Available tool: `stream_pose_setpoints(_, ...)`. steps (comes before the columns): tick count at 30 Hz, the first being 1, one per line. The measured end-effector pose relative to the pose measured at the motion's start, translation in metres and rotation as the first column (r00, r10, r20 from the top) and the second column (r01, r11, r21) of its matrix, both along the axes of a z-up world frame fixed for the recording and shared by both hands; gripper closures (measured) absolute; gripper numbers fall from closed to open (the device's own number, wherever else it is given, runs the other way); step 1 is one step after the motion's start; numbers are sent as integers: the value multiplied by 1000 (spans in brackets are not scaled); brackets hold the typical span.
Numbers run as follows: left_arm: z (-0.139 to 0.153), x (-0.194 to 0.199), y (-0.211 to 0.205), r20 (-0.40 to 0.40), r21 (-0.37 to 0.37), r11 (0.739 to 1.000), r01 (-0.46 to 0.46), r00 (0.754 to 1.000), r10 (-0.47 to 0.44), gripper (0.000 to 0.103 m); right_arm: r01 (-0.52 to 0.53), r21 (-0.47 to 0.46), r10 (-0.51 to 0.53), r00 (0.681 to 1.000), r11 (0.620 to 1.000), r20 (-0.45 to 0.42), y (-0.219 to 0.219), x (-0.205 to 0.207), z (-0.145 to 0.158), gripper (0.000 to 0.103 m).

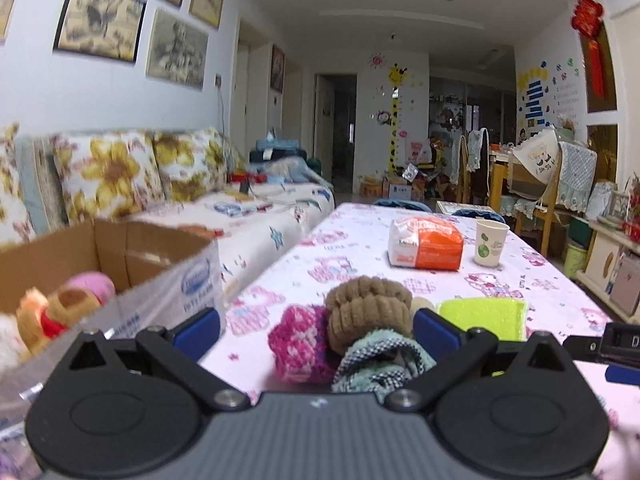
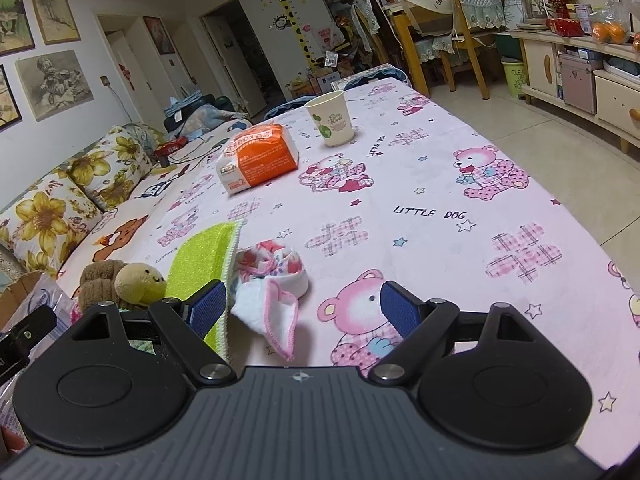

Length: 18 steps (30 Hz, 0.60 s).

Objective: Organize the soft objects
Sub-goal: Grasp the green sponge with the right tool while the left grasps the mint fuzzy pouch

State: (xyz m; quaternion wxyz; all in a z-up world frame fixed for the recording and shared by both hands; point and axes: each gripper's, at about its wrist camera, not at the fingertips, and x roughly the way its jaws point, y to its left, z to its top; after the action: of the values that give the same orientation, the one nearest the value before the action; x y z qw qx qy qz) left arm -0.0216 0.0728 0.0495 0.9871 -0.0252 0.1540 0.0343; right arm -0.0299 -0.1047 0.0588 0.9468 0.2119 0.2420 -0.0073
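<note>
In the left wrist view my left gripper is open, its blue pads on either side of a pile: a pink knitted piece, a brown plush toy and a teal checked cloth. A yellow-green cloth lies to the right. A cardboard box at the left holds plush toys. In the right wrist view my right gripper is open around a crumpled white and pink cloth; the yellow-green cloth and the brown plush lie to its left.
The table wears a pink bear-print cloth. An orange and white packet and a paper cup stand farther back. A flowered sofa runs along the left. Chairs and cabinets stand at the right.
</note>
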Motion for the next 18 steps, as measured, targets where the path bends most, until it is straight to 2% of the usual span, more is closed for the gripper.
stream_pose_setpoints(4,-3,8,6,-44,-62,998,-1,999,-2,1,7,7,-7,1000,1000,-2,-5,4,1,0)
stream_pose_setpoints(11,-11,23,3,-109,-94,995,29,993,-39,1,-37,63,36,999,997,10,-3,15,-1,0)
stream_pose_setpoints(18,-23,35,-6,-182,-121,990,73,979,-94,1,-60,76,64,997,995,-49,-4,32,-12,0)
